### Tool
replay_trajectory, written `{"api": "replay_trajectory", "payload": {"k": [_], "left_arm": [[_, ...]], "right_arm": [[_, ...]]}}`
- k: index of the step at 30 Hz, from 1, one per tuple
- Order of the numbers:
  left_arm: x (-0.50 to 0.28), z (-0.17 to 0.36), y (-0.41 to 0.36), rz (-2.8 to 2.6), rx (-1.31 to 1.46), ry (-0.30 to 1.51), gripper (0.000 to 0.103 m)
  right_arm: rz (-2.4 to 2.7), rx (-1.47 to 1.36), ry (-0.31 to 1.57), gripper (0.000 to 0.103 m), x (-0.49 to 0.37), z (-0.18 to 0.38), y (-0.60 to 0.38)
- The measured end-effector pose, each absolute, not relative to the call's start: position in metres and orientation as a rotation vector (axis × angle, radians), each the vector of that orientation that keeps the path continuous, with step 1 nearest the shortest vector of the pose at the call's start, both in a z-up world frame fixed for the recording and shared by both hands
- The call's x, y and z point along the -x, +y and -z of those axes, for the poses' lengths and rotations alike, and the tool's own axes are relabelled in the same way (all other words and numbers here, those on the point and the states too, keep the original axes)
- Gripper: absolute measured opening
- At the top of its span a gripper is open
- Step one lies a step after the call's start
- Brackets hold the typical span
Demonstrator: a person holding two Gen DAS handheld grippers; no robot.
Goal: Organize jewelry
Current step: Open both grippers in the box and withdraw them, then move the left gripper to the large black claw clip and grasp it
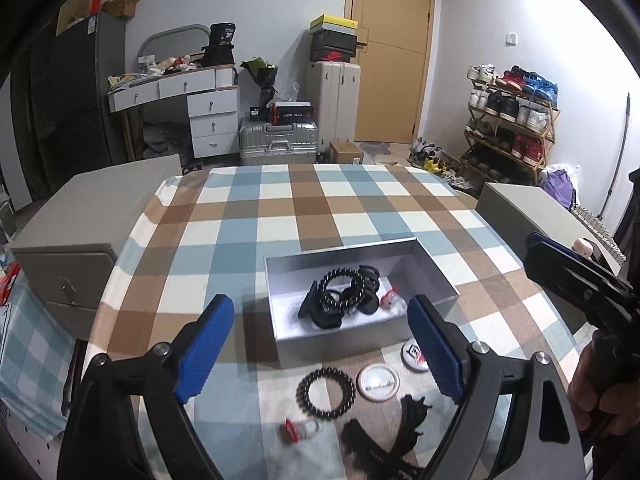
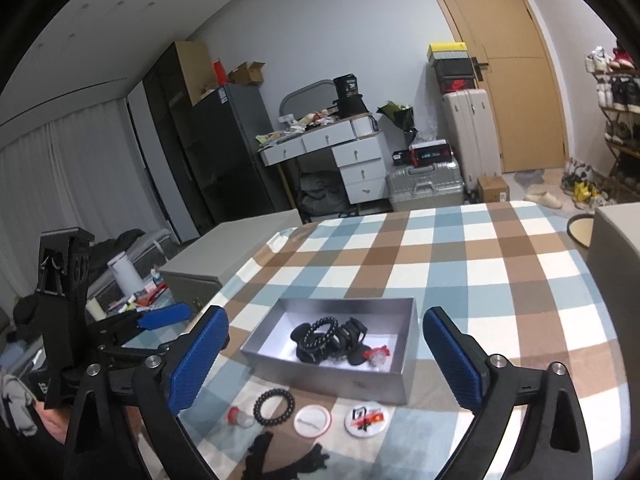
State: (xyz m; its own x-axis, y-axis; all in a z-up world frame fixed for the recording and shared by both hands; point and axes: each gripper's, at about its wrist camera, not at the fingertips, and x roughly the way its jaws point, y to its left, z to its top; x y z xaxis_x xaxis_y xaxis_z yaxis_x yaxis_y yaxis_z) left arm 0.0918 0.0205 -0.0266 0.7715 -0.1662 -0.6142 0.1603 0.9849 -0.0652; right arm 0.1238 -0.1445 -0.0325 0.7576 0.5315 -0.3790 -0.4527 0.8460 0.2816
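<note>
Two wrist fisheyes close above the checked table point(image 1: 280, 216), angled down and forward, both on the silver box point(image 2: 332, 372).

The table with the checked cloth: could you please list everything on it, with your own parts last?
Box: one, silver, middle of cloth.
Hair claws: black, number unclear, tangled inside box.
Bead bracelets: two, black; one in box, one on cloth in front.
Red-and-clear items: two; one in box, one on cloth.
Badges: two, white, round, in front of box.
Black accessories: tangled, near edge.
Left hand-held gripper: open, empty.
Right hand-held gripper: open, empty.
</note>
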Motion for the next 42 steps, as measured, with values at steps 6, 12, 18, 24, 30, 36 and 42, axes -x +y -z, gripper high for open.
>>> {"api": "replay_trajectory", "payload": {"k": [6,12,18,24,30,36,42], "left_arm": [[-0.076,0.034,0.023,0.179,0.006,0.688,0.093],[-0.062,0.046,0.021,0.212,0.025,0.723,0.094],[-0.047,0.060,0.010,0.237,0.012,0.770,0.098],[-0.037,0.073,0.004,0.263,0.023,0.827,0.098],[-0.030,0.084,-0.004,0.350,0.058,0.877,0.098],[-0.030,0.093,-0.018,0.383,0.010,0.889,0.097],[-0.032,0.095,-0.024,0.421,-0.026,0.861,0.097]], "right_arm": [[-0.531,-0.138,0.456,0.102,-0.098,0.039,-0.142],[-0.506,-0.092,0.463,0.103,-0.077,0.056,-0.142],[-0.425,0.010,0.501,0.103,-0.069,0.073,-0.141],[-0.411,0.007,0.530,0.103,-0.062,0.085,-0.150],[-0.387,-0.040,0.556,0.103,-0.059,0.095,-0.165],[-0.375,-0.073,0.566,0.103,-0.056,0.099,-0.176],[-0.385,-0.080,0.573,0.103,-0.055,0.103,-0.178]]}}
